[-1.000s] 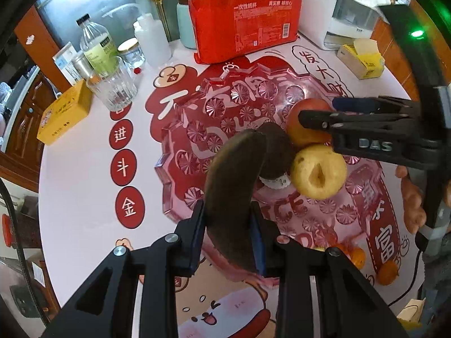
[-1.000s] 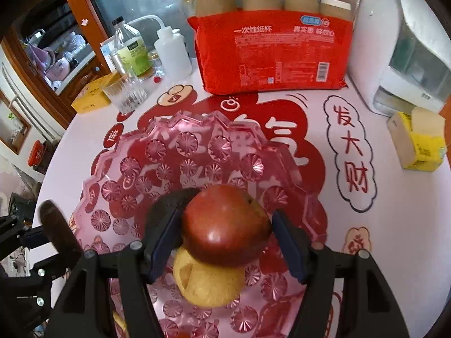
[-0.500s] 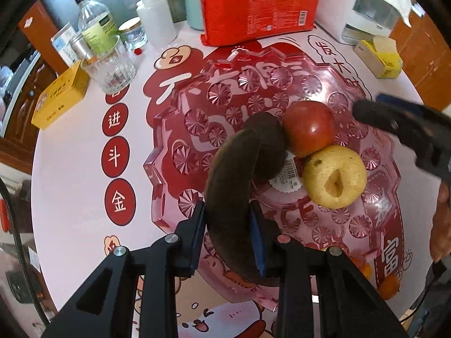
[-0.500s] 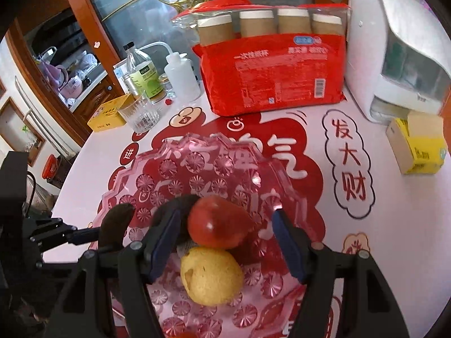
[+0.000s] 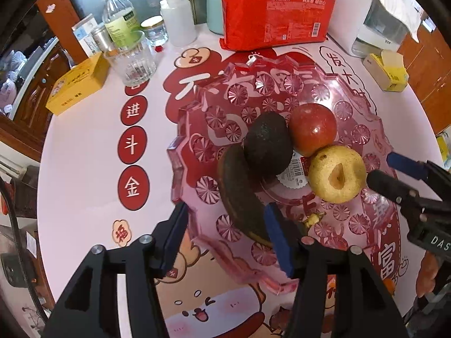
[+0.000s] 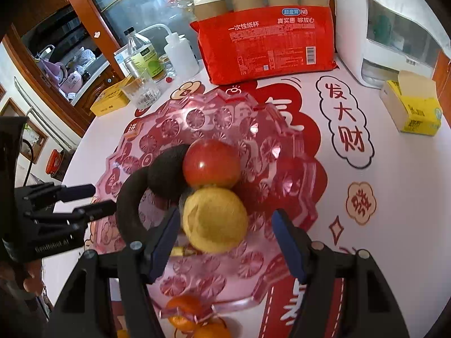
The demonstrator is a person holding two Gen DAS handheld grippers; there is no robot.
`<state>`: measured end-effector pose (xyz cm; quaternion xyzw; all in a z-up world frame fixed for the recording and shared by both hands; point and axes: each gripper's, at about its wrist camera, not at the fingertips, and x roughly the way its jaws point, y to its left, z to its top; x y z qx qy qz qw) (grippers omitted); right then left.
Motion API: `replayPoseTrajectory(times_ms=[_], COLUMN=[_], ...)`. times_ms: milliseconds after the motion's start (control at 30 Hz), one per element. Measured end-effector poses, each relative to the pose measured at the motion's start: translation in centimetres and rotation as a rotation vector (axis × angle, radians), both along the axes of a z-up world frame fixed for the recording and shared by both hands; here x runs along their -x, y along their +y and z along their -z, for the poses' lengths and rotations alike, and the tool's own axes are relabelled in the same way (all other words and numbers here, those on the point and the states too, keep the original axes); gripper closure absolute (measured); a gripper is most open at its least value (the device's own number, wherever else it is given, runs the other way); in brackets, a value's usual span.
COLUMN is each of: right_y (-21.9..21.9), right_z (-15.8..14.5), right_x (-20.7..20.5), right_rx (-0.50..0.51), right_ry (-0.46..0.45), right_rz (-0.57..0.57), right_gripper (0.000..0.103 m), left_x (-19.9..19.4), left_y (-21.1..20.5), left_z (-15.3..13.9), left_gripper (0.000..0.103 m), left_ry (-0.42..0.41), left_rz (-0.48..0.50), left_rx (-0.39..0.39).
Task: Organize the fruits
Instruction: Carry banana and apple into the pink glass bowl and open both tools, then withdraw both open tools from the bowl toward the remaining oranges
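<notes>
Step in hand: placement into the pink tray (image 5: pixel 180 152) appears complete for four fruits. The overripe banana (image 5: pixel 239 194) lies in the tray just ahead of the left gripper (image 5: pixel 225 233), whose fingers stand apart with nothing between them; the right-hand blue pad (image 5: pixel 277 236) sits close beside the banana's near end, and contact cannot be judged. Beyond the banana, the avocado (image 5: pixel 267 146), the red apple (image 5: pixel 313 128) and the yellow pear (image 5: pixel 336 177) rest bunched together.

The right gripper (image 6: pixel 225 242) is likewise spread and empty, with the pear directly ahead of its fingers.

Next move, as a judgement: lift one gripper clear and bring it to the oranges (image 6: pixel 194 315), which lie outside the tray's near rim, below the right gripper. They look netted together, so a grasp should take the bundle.

View differences: only the right wrist view shows the oranges plainly. Only the left wrist view shows the barcode label (image 5: pixel 294 170) on the tray floor and the pear's hollow.
</notes>
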<state>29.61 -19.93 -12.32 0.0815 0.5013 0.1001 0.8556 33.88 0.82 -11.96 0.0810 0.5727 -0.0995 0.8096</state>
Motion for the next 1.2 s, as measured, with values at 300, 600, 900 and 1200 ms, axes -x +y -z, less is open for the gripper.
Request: replayPoseTrajectory(times_ms=[300, 600, 900, 1200], right_y=[1.2, 2.8, 4.0, 5.3], right_z=[-2.0, -5.7, -9.5, -12.6], right_x=[2.7, 5.6, 8.8, 12.3], right_rx=[0.011, 0.028, 0.046, 0.061], right_ry=[-0.026, -0.084, -0.147, -0.202], right_rz=[-0.028, -0.049, -0.045, -0.043], right_gripper=[0.035, 0.035, 0.035, 0.035], left_x=[2.8, 6.3, 9.6, 13.1], left_y=[0.6, 1.1, 3.2, 5.3], left_z=[-2.9, -6.2, -9.5, -12.8], left_gripper=[0.036, 0.027, 0.014, 0.009], left_ry=[-0.064, -0.136, -0.201, -0.265], left_rz=[0.004, 0.022, -0.001, -0.012], left_rx=[0.007, 0.029, 0.066, 0.120])
